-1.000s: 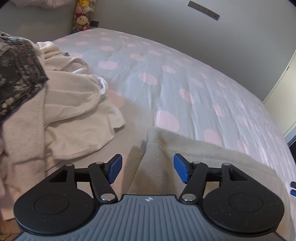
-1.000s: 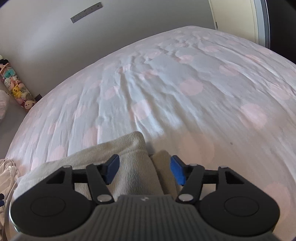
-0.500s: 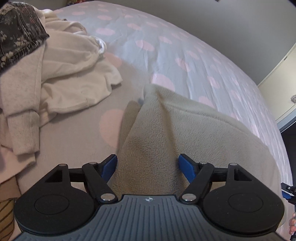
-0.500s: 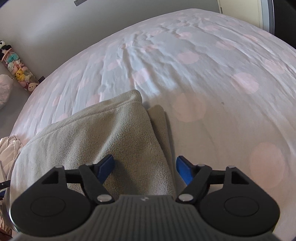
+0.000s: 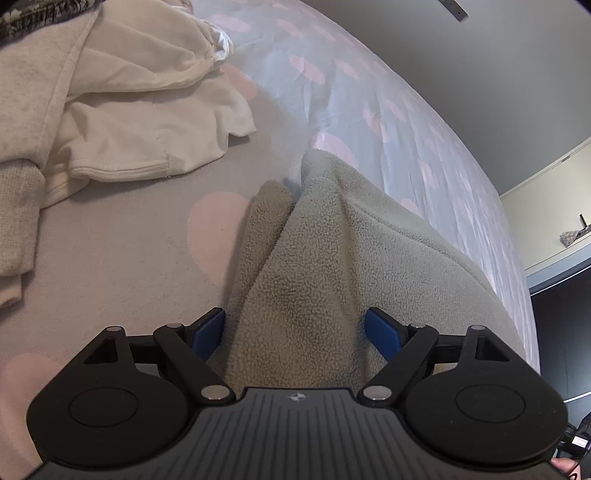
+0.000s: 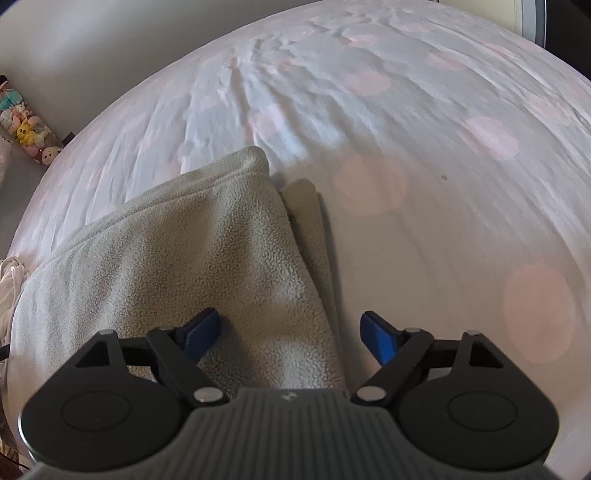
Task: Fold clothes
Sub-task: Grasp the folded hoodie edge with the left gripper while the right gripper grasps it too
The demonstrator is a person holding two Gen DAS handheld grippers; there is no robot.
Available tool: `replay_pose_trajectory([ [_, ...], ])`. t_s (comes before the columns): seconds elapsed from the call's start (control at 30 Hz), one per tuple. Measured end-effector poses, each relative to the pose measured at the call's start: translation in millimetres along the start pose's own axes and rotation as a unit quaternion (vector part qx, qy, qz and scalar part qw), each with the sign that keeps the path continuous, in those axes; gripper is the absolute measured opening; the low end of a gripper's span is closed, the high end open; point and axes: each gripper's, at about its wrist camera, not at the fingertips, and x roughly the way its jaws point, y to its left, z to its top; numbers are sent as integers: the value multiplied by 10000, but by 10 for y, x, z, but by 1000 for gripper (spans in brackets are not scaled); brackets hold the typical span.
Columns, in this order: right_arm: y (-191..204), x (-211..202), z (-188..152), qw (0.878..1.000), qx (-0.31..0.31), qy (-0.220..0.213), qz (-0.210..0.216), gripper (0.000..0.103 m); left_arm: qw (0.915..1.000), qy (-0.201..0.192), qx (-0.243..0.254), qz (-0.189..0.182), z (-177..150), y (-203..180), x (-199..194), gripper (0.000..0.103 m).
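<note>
two open tongs over a grey fleece on a spotted bed

the left tongs (image 5: pixel 295 330) are spread wide, their blue pads on either side of a raised ridge of grey fleece (image 5: pixel 332 266). the fabric runs up between the pads, and the left pad sits close against its edge, but the pads are not pressed together on it. the fleece lies on a bed (image 5: pixel 129 240) covered in a pale sheet with large pink spots. from the tongs the fleece stretches away to a folded point in the middle of the view, with a second layer of the same fabric showing just left of that point.

to the far left of the fleece, apart from it, sits a heap of cream clothes (image 5: pixel 140 110), rumpled, with a hemmed edge facing the near side. a dark patterned garment (image 5: pixel 33 14) shows at the top left corner, mostly cut off.

the right tongs (image 6: pixel 291 334) are also spread wide. their left pad rests over the grey fleece (image 6: pixel 203 258), and their right pad stands over the bare bed (image 6: pixel 443 221), just past the fleece's right edge. that edge shows two stacked layers, the lower one peeking out to the right. the fleece's far corner is rounded and lies flat on the sheet. a row of small plush toys (image 6: pixel 29 129) stands against the wall at the far left.
</note>
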Motion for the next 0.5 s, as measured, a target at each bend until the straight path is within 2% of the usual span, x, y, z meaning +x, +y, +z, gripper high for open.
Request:
replay_pose_trajectory([
  [0.1, -63, 69, 126, 9992, 302, 146, 210, 86, 9997, 70, -163, -166, 20, 63, 49, 83],
  [0.2, -125, 232, 242, 9962, 673, 444, 315, 90, 9992, 88, -281, -279, 28, 107, 83, 85],
  [0.33, -122, 425, 357, 9941, 826, 569, 408, 95, 9992, 86, -234, -300, 35, 102, 115, 86],
  [0.5, -100, 619, 485, 9919, 1002, 586, 523, 96, 9988, 91, -290, -372, 27, 138, 141, 86],
])
